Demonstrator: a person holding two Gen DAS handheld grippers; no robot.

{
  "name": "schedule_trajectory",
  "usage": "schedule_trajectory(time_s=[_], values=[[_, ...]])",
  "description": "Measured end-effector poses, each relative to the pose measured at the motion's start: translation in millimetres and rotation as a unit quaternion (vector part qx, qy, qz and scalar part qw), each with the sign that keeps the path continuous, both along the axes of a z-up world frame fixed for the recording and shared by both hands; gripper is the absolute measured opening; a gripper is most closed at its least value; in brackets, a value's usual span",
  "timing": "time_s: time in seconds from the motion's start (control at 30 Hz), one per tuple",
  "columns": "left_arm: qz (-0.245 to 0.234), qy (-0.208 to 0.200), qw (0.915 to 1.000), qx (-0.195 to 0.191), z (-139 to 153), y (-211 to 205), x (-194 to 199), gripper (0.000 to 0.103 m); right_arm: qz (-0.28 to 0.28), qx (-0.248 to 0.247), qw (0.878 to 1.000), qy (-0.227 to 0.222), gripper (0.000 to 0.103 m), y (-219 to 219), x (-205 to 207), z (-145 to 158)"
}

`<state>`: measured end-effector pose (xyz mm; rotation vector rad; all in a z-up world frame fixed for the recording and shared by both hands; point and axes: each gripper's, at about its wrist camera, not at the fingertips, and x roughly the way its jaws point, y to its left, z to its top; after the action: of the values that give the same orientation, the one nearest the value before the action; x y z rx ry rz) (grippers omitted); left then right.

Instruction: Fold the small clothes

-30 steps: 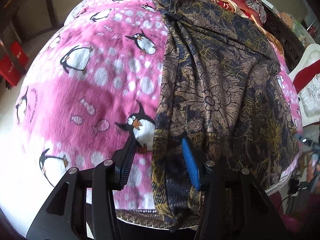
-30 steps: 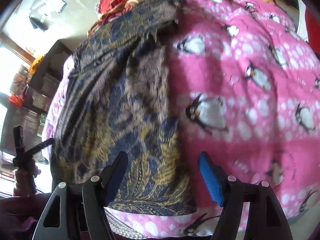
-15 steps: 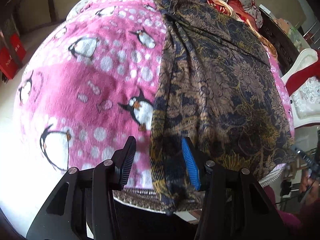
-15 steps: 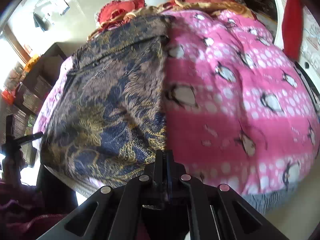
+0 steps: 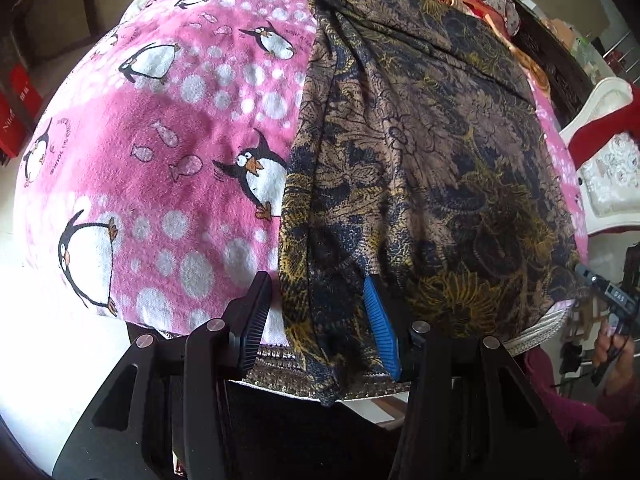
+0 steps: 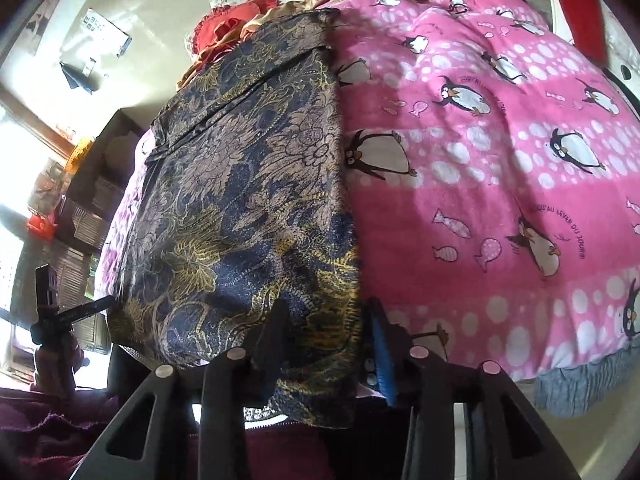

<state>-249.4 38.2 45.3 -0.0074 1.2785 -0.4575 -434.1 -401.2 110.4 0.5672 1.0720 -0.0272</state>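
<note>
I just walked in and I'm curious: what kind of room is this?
Most likely a bedroom at home. A pink penguin blanket covers what looks like a bed, red pillows lie at its far end, and a patterned garment is spread on top for folding.

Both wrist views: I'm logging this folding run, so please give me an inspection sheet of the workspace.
Surface: pink penguin blanket over the bed.
Job's things: dark floral garment lies flat, near hem hanging over the edge.
Clutter: red and gold bedding at the far end.
Grippers: left gripper and right gripper both open, astride the near hem.
Cables: nothing seen.
Surroundings: white chair, dark shelving, red boxes.
</note>
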Motion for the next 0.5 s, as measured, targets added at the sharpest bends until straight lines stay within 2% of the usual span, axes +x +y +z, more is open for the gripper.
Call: schedule_trajectory(time_s=[0.13,0.2,0.27,0.3,0.33,0.43,0.5], values=[[-0.012,0.004,0.9998,0.012,-2.0,-9.3,2.0,0.046,0.000,-0.007,1.000,-0.003,0.038,-0.9,2.7,-0.7],[-0.019,0.003,0.9996,0.018,-3.6,-13.1,0.5,0.016,0.007,-0.020,1.000,-0.002,0.038,1.3,4.1,-0.2],[-0.020,0.009,0.9997,0.010,-4.9,-13.0,-0.9,0.007,0.020,-0.050,0.999,0.002,0.027,6.1,5.6,1.7],[-0.018,0.007,0.9998,0.004,-2.9,-10.8,-2.7,0.005,0.023,-0.064,0.998,0.003,0.016,7.7,5.6,3.4],[-0.019,0.001,0.9998,0.002,0.5,-8.8,-5.0,0.005,0.020,-0.067,0.998,0.000,0.008,6.8,4.6,5.2],[-0.018,-0.029,0.9994,-0.009,19.5,1.4,-15.1,0.004,0.003,-0.031,0.999,-0.013,0.004,-2.5,-1.9,13.0],[-0.017,-0.042,0.9987,-0.022,30.5,9.6,-21.2,0.003,0.005,-0.036,0.999,-0.018,0.004,-3.1,-6.4,20.0]])
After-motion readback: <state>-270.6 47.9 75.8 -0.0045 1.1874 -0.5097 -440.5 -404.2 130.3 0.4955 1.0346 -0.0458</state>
